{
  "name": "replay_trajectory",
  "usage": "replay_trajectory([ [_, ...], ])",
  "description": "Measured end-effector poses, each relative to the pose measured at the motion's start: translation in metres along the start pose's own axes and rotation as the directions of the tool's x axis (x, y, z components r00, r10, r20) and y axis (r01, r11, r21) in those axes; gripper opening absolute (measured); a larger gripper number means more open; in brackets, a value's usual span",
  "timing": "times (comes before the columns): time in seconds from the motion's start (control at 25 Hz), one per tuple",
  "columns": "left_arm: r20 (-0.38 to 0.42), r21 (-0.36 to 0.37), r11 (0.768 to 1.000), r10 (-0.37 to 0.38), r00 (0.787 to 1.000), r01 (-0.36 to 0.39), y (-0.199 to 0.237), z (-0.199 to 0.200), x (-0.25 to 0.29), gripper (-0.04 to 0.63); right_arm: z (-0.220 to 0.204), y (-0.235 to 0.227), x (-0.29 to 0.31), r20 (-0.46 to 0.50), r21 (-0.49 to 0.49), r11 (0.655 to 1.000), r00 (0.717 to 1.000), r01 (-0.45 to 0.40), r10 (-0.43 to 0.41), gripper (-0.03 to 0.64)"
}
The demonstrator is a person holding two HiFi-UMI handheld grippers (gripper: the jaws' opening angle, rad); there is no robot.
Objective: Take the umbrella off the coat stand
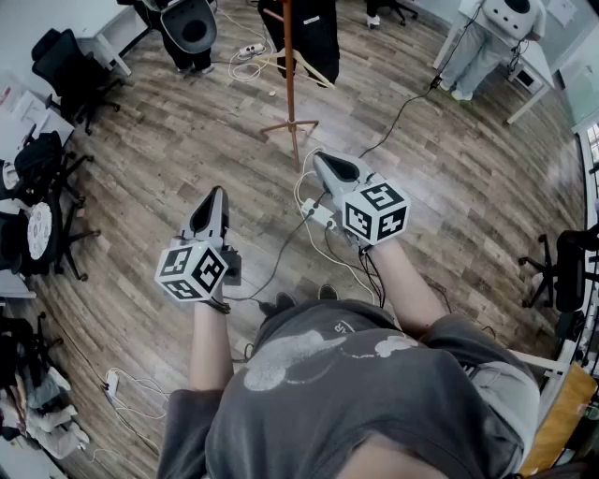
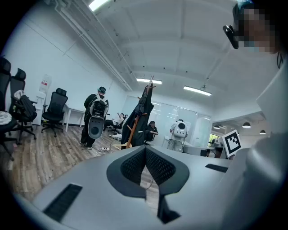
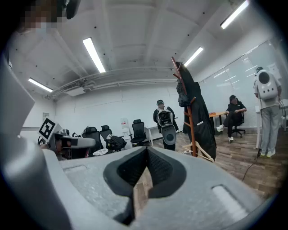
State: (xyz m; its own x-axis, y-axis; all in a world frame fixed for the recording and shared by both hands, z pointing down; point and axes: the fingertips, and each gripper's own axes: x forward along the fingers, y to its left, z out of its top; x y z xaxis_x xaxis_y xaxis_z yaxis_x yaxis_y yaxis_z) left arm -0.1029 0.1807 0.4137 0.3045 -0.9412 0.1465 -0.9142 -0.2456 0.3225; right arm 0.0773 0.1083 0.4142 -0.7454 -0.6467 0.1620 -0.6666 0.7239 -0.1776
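Head view: left hand-held gripper [image 1: 216,193] and right hand-held gripper [image 1: 324,161] both clenched, nothing held, brown wooden coat stand [image 1: 290,84] with black folded umbrella [image 3: 200,117] well ahead.

Head view: the coat stand [image 1: 289,84] is cut off by the upper edge. Only its pole and feet show, and the hooks are out of frame. The dark coat [image 1: 318,33] hanging on it is cut at the same edge.

Umbrella: it cannot be told apart from the dark cloth in any view.

A person [image 1: 192,28] at the upper edge is partly cut off, as is a white figure [image 1: 501,28] at the upper right.

Left gripper view: the stand's foot is hidden behind the left gripper [image 2: 145,148]. The people seated beyond are too small to describe.
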Motion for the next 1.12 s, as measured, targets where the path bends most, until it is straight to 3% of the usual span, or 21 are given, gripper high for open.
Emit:
replay_trajectory([
  [0.44,-0.002,-0.021,1.0,-0.005,1.0,0.005,0.004,-0.007,-0.02,0.011,-0.007,0.023,0.0,-0.019,-0.021,1.0,1.0,-0.009,0.009,-0.003],
  [0.68,0.008,-0.023,1.0,-0.001,1.0,0.001,0.028,-0.004,-0.035,0.011,-0.007,0.041,0.01,0.004,-0.008,1.0,1.0,-0.006,0.006,-0.003],
  [0.88,0.012,-0.04,0.999,-0.003,1.0,0.004,0.056,0.0,-0.048,0.011,-0.005,0.045,0.022,0.034,0.058,0.997,0.998,0.055,-0.057,-0.003],
  [1.12,-0.001,-0.037,0.999,-0.028,1.0,0.028,0.082,-0.003,-0.057,0.011,-0.018,0.061,0.033,0.023,0.062,0.994,0.995,0.092,-0.093,-0.003],
])
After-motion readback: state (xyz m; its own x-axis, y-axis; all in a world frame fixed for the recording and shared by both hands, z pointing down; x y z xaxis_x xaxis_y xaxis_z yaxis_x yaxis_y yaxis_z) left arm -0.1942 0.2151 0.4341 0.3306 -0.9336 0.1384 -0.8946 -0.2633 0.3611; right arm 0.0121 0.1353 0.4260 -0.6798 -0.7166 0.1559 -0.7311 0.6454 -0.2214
